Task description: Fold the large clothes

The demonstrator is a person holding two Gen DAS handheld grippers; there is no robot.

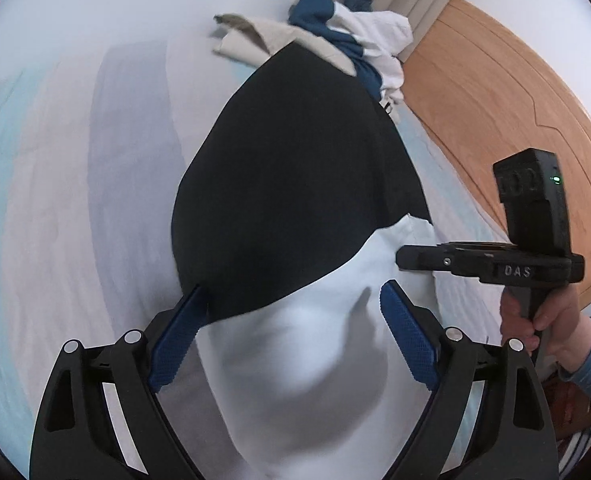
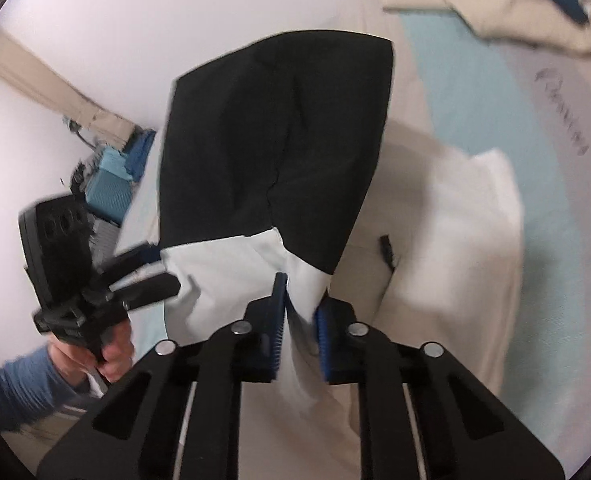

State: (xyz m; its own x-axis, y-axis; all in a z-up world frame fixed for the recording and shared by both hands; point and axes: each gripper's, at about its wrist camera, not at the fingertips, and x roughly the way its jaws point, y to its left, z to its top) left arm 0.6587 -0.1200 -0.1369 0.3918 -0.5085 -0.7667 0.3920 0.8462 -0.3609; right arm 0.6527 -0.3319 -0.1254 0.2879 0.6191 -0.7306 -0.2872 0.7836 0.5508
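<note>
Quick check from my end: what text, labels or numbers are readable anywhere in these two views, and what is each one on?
"DAS": raised letters on the black body of the right tongs, seen in the left wrist view.
Raised characters on the black block atop those tongs: too unclear to read.
Dark script on the bed sheet, right wrist view: blurred, unreadable.
Nothing readable on the black and white garment.

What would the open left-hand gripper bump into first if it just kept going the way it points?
Most likely the black and white garment. The left gripper has its blue pads spread either side of the white part, with the black part just beyond. Depth is hard to judge.
</note>
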